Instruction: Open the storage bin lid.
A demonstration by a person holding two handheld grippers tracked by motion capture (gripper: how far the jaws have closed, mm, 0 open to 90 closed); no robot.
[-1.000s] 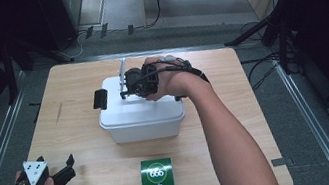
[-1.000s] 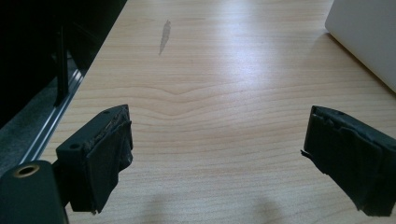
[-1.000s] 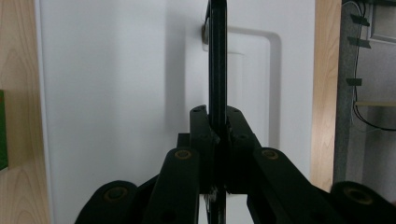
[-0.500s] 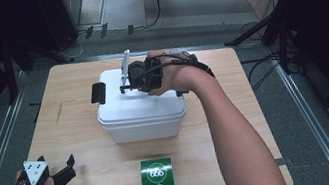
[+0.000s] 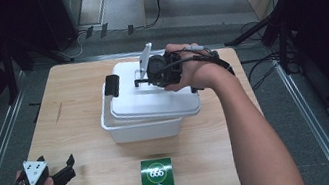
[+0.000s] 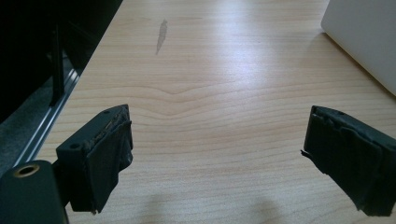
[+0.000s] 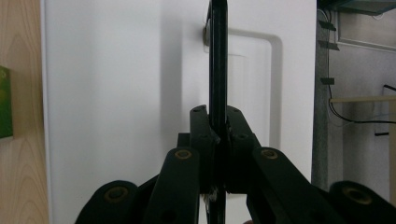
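Lid-removal step: my right gripper (image 5: 144, 78) is clamped on the black handle (image 7: 217, 70) of the white lid (image 5: 154, 102), tilted off the box (image 5: 140, 127) at table centre. Left gripper (image 5: 66, 169) idles wide open, near-left. Next: clear the rim.

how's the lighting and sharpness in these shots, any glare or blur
High view: even overhead light, dark surroundings, soft focus. Left gripper view: pale glare on the table, left tool sharp. Right gripper view: lid bright, its handle casts soft shadows; right tool dark.
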